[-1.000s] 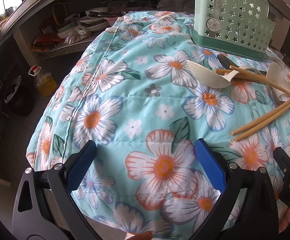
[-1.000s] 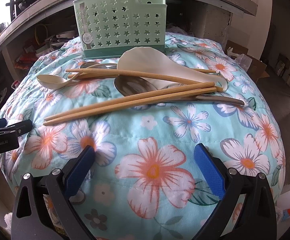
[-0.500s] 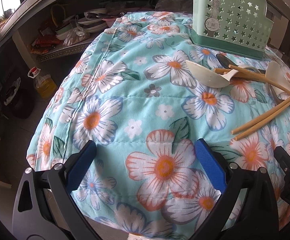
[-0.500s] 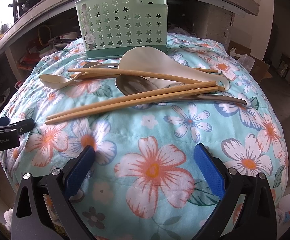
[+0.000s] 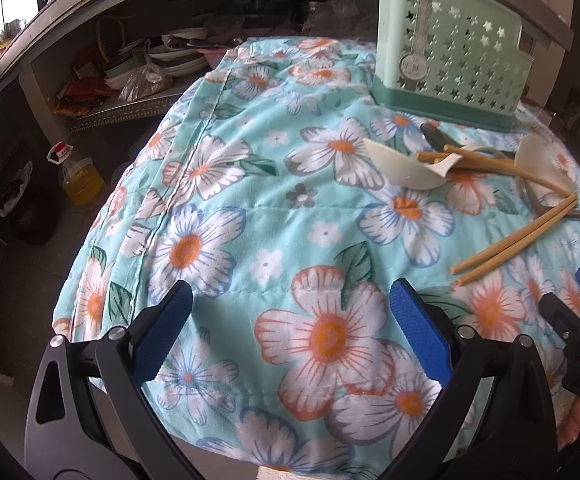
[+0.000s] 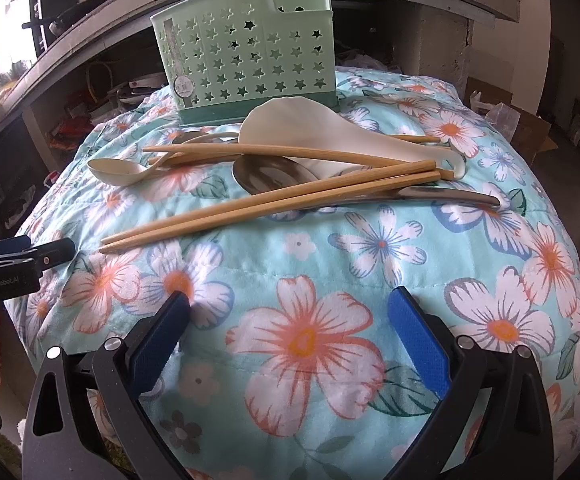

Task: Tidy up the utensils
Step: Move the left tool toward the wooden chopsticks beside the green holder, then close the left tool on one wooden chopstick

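While both claws gape empty — chopsticks (image 6: 270,204) rest beside caddy (image 6: 246,64).

- Home kitchen or storeroom: grey concrete shelving (image 5: 90,40) holding stacked ceramic dishes (image 5: 178,52).
- Plastic bottle of yellow cooking oil (image 5: 78,176) on floor.
- Floral turquoise quilted cloth (image 5: 250,216) as worktop.
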`<state>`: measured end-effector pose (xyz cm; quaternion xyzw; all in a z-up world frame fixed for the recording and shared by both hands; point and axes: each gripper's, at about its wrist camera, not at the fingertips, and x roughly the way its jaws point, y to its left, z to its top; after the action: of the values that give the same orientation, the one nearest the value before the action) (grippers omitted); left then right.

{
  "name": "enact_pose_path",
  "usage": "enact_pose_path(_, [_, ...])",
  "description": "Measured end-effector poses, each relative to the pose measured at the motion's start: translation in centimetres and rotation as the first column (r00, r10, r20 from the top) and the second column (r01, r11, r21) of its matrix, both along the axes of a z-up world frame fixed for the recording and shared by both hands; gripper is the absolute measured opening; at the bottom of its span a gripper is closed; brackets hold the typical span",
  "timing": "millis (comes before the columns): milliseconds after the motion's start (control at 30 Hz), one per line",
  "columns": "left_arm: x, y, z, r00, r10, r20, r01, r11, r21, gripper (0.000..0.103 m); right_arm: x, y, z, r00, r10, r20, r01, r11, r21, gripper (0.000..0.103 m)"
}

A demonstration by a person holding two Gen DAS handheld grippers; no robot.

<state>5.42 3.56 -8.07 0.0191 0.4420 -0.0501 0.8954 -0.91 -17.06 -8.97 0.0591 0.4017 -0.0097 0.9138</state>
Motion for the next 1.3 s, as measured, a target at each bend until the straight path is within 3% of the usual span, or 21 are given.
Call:
enact_pose_path(133, [-1.3,-0.6,1.8,0.992,-0.089,0.087,0.095,0.993,-0.07,0.094,-0.1,-0.4,0.2,1.0,0.027,-0.01,-0.027,0.999,0.023,0.097])
enact_pose_path(200, [-1.7,-1.4,2.3,0.983,-0.144,0.115,0.155,0.983,-0.095,0.087,-0.2,-0.8,0.5,0.999,0.035,-0.006,-0.035,0.999,0.038,0.097])
enact_pose_path(333, [-2.1,-3.8,2.6,0.957,-0.26,0.129,0.275,0.955,-0.116,0.064,-0.8,-1.9,1.2,1.0,0.016,0.019,-0.016,0.999,0.031,0.095])
enact_pose_path(500, [-3.1,-8.0,2.1,0.887,-0.439,0.143,0.436,0.898,0.051,0.045,-1.1,-3.6,1.6,0.999,-0.031,0.029,0.03,0.999,0.02,0.093])
enact_pose_path(667, [-3.7,-11.8,-0.2,0.808,-0.582,0.09,0.531,0.786,0.318,0.026,-0.8,-4.3,1.5,0.999,-0.051,0.02,0.05,0.998,0.04,0.092])
enact_pose_path(733, [-3.8,-12.4,-0.8,0.783,-0.617,0.079,0.554,0.749,0.364,0.02,-0.9,-4.4,1.5,0.999,-0.05,0.02,0.049,0.998,0.048,0.092])
enact_pose_path(867, [-4.0,-13.0,-1.1,0.747,-0.66,0.081,0.573,0.701,0.423,0.012,-1.1,-4.4,1.5,0.998,-0.052,0.023,0.051,0.997,0.051,0.092])
enact_pose_path(933, [-4.0,-13.1,-1.0,0.735,-0.673,0.081,0.583,0.689,0.431,0.011,-1.2,-4.6,1.6,0.998,-0.057,0.025,0.056,0.997,0.055,0.092])
enact_pose_path(1000, [-4.2,-13.2,-0.8,0.723,-0.686,0.082,0.594,0.678,0.432,0.0,-1.3,-4.7,1.7,0.998,-0.063,0.028,0.061,0.996,0.061,0.091])
enact_pose_path(1100, [-4.5,-13.3,-0.5,0.712,-0.697,0.083,0.604,0.669,0.433,0.0,-1.5,-4.9,1.7,0.997,-0.069,0.03,0.067,0.996,0.065,0.091])
enact_pose_path(1233, [-5.1,-13.1,-0.2,0.708,-0.702,0.083,0.615,0.67,0.416,0.0,-1.6,-5.0,1.7,0.997,-0.072,0.033,0.07,0.995,0.073,0.091])
enact_pose_path(1300, [-5.2,-12.9,0.0,0.717,-0.692,0.08,0.618,0.685,0.386,0.0,-1.7,-5.0,1.8,0.997,-0.072,0.035,0.069,0.995,0.077,0.091])
